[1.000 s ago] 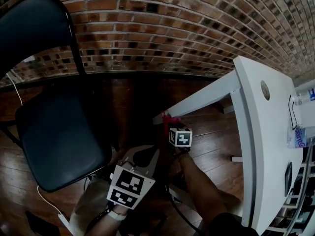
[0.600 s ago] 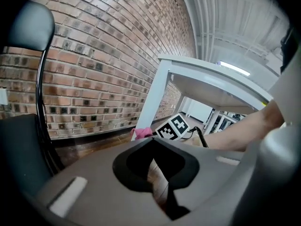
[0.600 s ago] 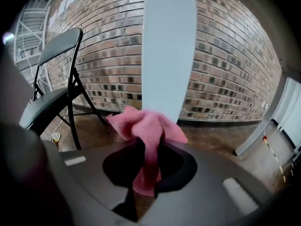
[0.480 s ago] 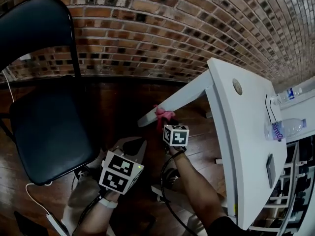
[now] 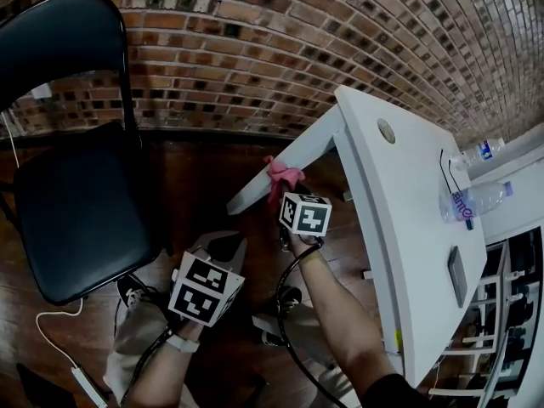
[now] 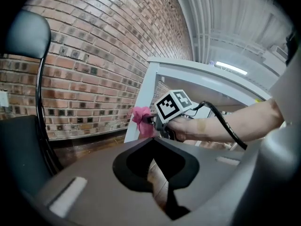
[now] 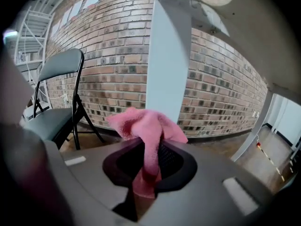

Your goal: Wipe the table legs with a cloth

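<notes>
Centre of the head view, just below the table [image 5: 408, 228] edge: right gripper [image 7: 146, 175] has its jaws clamped on the pink cloth [image 7: 149, 126]. The bunched end sits against the white table leg [image 5: 289, 158], approx mid-length. Left gripper [image 6: 159, 182] is at lower left of that frame, jaws drawn near-together w/ nothing held, only a sliver of wood floor showing thru. It looks idle, well apart from the leg.

Step in hand, as I read it: wiping this one leg, cloth on the face nearest the person. Next move prob calls for sliding the cloth along the leg w/ steady pressure, then round to the other faces & on to the remaining legs. A good length of cloth sits between the jaws, so slipping seems unlikely.

Hard to make out: the cloth overlaps the leg in every view, so how firmly it presses can't be told. Leg's far faces are hidden. Right gripper view loses the lower leg behind the cloth. Only one other leg [image 7: 257, 121] shows, cut off at far right. Black chair [image 5: 76, 202] stands at left, near but clear.
</notes>
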Demonstrator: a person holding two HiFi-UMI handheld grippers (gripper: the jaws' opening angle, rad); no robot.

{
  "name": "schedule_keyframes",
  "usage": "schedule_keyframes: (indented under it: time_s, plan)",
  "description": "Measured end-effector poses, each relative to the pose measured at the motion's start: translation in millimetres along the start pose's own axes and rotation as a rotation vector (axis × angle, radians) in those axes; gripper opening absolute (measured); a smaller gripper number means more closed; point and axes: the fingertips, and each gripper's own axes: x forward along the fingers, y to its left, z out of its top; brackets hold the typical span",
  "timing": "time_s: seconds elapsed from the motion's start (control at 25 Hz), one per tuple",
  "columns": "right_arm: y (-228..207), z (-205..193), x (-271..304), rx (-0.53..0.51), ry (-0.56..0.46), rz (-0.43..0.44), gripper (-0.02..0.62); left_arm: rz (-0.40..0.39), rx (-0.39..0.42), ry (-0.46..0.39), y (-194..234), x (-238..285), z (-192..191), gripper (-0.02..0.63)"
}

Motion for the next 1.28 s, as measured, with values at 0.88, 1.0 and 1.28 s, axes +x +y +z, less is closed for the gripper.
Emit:
schedule_keyframes:
  time_s: [0.88, 1.0, 1.28]
  plan:
    - [4.6, 122.3, -110.0, -0.069, -0.338, -0.257, 0.051, 0.069, 0.041, -0.016, -0.7, -92.7, -55.1, 0.000]
    - [27.7, 117.5, -128.1, -0.101, -0.342, -0.220, 0.051, 0.066, 0.059, -0.014, -5.1, -107.1, -60.3, 0.000]
    - [111.9, 61.6, -215.1, -0.147, -0.356, -0.030, 0.051, 0.025, 0.086, -0.027, -31.4, -130.4, -76.7, 0.000]
